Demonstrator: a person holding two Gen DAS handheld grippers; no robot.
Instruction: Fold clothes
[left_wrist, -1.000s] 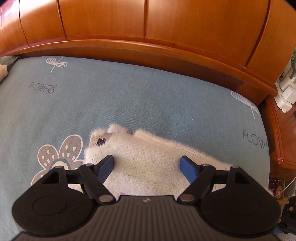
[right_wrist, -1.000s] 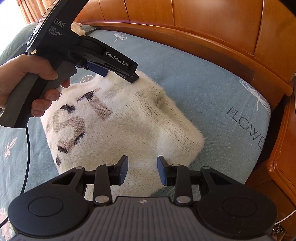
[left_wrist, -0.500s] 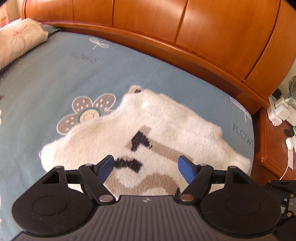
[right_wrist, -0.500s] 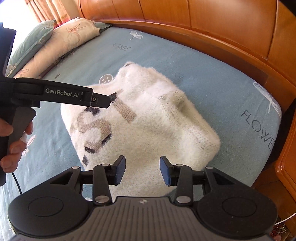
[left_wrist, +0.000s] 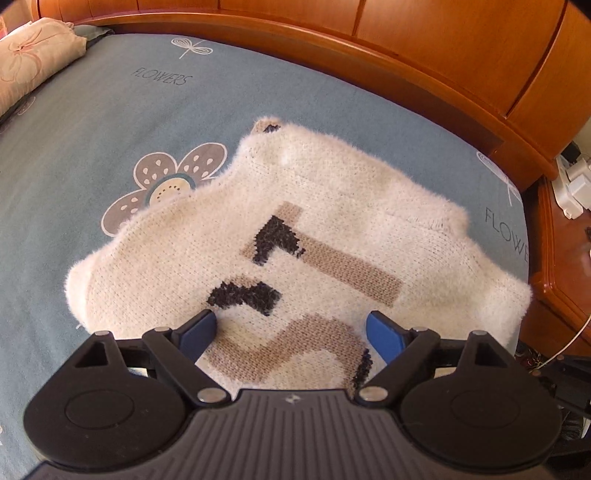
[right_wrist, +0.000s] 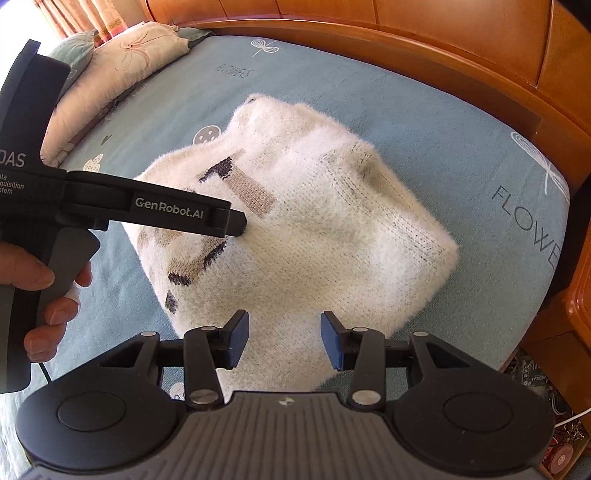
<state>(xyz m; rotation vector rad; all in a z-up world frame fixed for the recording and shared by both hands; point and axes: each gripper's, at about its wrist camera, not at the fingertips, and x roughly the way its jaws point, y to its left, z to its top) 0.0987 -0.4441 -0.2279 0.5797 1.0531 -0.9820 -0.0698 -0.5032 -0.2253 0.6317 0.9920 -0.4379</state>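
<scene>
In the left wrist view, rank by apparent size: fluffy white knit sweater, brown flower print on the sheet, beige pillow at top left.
1. Fluffy white knit sweater, clearly largest.
2. Brown flower print.
3. Beige pillow, cropped by the frame and farther off, so its rank is unsure.

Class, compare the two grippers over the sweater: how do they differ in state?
The left gripper has its jaws spread wider than the right gripper. The left hangs over the brown lettering, the right over plain white knit. Both are opening, gripping nothing, above the sweater.

Both views are evenly daylit and sharp, glare is seen at the far-left window (right_wrist: 22, 22), and the headboard (left_wrist: 406, 48) is bowed by fisheye distortion.
</scene>
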